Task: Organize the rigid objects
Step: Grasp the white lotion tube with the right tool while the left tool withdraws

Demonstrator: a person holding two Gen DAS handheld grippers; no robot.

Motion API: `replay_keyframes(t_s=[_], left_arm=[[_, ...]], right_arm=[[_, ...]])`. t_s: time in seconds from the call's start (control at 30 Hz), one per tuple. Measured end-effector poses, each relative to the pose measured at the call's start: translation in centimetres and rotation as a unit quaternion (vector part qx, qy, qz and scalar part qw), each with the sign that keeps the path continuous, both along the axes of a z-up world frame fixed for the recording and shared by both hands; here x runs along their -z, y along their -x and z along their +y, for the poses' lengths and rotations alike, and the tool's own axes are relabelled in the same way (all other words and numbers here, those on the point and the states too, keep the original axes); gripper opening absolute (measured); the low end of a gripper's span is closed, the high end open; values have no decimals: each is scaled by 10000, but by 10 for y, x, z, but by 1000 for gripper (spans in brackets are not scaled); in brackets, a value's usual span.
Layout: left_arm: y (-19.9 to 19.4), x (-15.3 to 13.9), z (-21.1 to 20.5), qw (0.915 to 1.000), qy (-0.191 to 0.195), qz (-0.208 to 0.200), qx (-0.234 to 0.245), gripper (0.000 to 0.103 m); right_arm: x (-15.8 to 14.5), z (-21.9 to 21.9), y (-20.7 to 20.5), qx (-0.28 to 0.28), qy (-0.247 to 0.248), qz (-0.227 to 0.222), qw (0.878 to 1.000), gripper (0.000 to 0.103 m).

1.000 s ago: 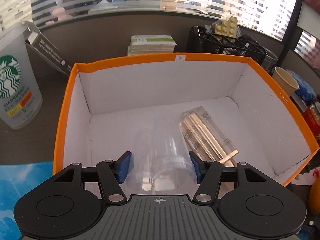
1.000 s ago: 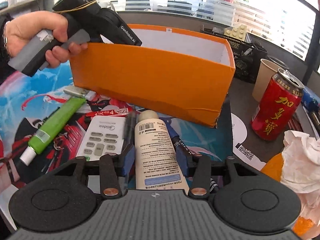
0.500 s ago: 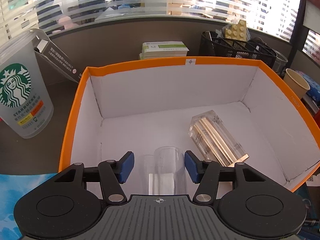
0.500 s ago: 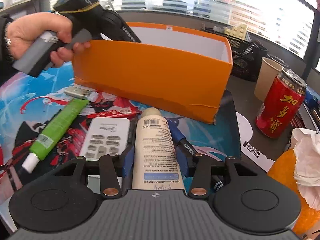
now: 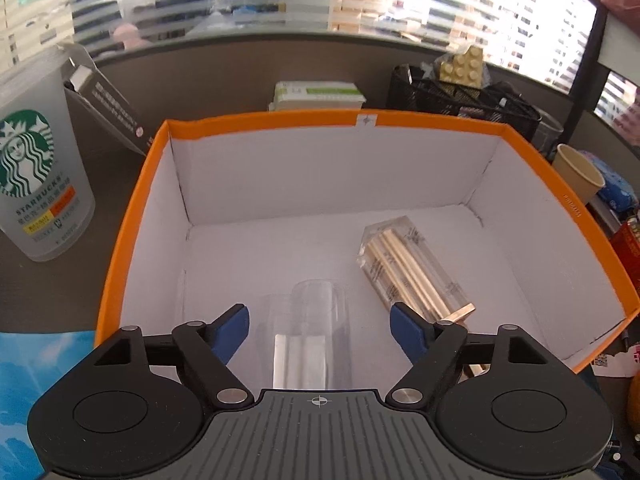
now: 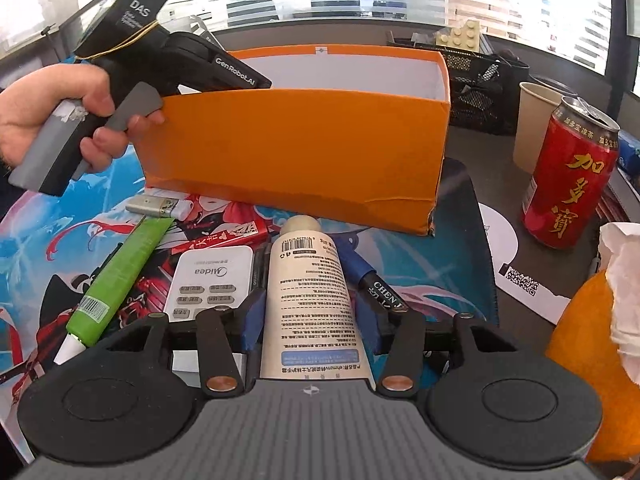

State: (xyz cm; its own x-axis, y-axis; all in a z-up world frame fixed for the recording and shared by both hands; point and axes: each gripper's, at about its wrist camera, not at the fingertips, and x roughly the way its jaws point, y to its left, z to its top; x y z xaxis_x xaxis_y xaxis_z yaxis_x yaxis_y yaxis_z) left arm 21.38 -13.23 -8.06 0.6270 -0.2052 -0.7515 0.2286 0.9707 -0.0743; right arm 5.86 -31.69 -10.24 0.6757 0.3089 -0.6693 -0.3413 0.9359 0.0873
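Left gripper (image 5: 318,326) fingers opening, right gripper (image 6: 310,320) fingers narrowly parted

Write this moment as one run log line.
left gripper: opening, clear cup released in orange box | right gripper: around white tube

Orange box (image 5: 568,208) (white inside), green tube (image 6: 120,276), red can (image 6: 568,176) with gold characters, cream-white tube (image 6: 312,296).

box (image 5: 532,148): orange outside, white inside, open-topped, on the desk
cup (image 5: 316,320): clear, in the box near its front wall
case (image 5: 412,272): clear, lying right of the cup
tube (image 6: 310,292): cream, lying before the box
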Motion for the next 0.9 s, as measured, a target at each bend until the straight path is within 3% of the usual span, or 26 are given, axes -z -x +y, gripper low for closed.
replay_keyframes(t_s=[0.23,0.27,0.37,0.47,0.63,0.9], left_arm=[[29,-22,1,9987,29,-411,300,88],[35,-26,1,9981,-27,-552,263,95],[61,-41,7,9927,-71,-1177,246,96],[83,-51,17,9887,22,-1485,206,99],[111,-48,39,9886,293,-1471,96,99],[150,-18,63,9911,285,-1291,-147,100]], right_arm=[[1,5,3,213,234,-163,9994,44],[2,7,5,235,345,-233,9989,44],[2,9,8,270,443,-301,9982,44],[2,9,9,299,499,-326,9978,44],[-1,7,14,354,473,-414,9974,44],[-19,7,28,377,384,-668,9963,44]])
